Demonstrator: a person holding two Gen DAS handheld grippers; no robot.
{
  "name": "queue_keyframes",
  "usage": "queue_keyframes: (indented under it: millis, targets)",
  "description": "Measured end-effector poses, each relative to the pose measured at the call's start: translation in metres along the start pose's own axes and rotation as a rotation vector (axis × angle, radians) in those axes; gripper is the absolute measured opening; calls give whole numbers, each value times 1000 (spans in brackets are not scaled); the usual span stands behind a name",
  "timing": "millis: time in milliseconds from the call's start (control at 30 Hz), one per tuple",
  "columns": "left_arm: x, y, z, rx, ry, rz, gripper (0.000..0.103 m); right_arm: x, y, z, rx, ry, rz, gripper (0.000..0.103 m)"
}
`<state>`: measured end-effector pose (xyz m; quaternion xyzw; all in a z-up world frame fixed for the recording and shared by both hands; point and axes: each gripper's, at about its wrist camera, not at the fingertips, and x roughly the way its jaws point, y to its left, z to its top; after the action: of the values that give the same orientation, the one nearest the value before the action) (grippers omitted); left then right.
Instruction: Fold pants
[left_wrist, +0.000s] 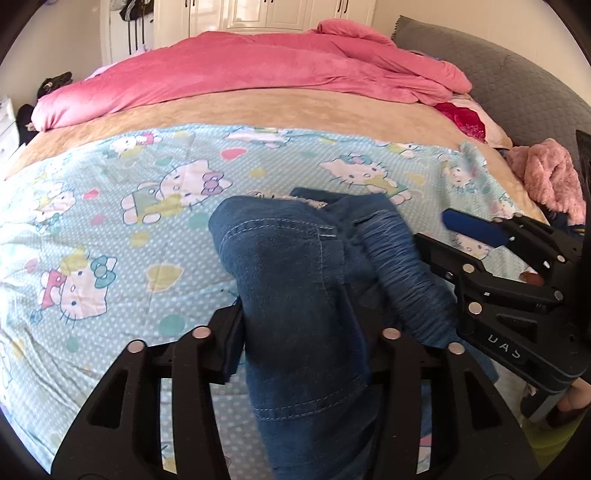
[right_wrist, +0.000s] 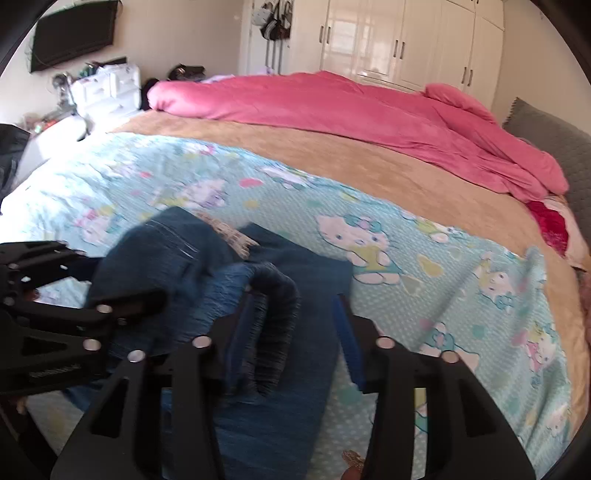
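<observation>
On the cartoon-print sheet (left_wrist: 110, 221) of the bed, the left tool (left_wrist: 306, 332) grips a bunched fold of the jeans (left_wrist: 288, 277), while the right tool (right_wrist: 295, 332) beside it stands open around another fold.

The jeans (left_wrist: 295, 266) lie on the sheet (left_wrist: 110, 229) at the near edge of the bed, bunched between the two grippers. The left gripper (left_wrist: 306, 332) straddles them; the right gripper (right_wrist: 295, 325) sits just to their right. Behind the sheet lies a blanket (right_wrist: 332, 147), then a duvet (left_wrist: 240, 66). Wardrobes (right_wrist: 406, 44) stand beyond.
</observation>
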<state>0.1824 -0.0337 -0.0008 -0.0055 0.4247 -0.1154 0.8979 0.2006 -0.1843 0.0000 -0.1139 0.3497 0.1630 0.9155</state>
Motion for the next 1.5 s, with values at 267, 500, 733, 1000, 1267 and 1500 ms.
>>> queue_keyframes:
  millis: [267, 500, 733, 1000, 1267, 1500]
  targets:
    - [4, 2, -4, 2, 14, 7, 48, 13, -15, -13, 79, 59, 20, 49]
    - [1, 1, -6, 0, 13, 10, 53, 4, -18, -17, 103, 55, 18, 62]
    - [-12, -1, -7, 2, -7, 20, 68, -14, -25, -19, 137, 23, 15, 79]
    - [-40, -4, -7, -3, -66, 37, 93, -51, -35, -19, 187, -53, 6, 95]
    - [-72, -9, -15, -11, -110, 28, 93, -94, -39, -24, 216, -125, 4, 95]
    - [-101, -17, -28, 1, -142, 29, 93, -131, -37, -38, 216, -165, -10, 98]
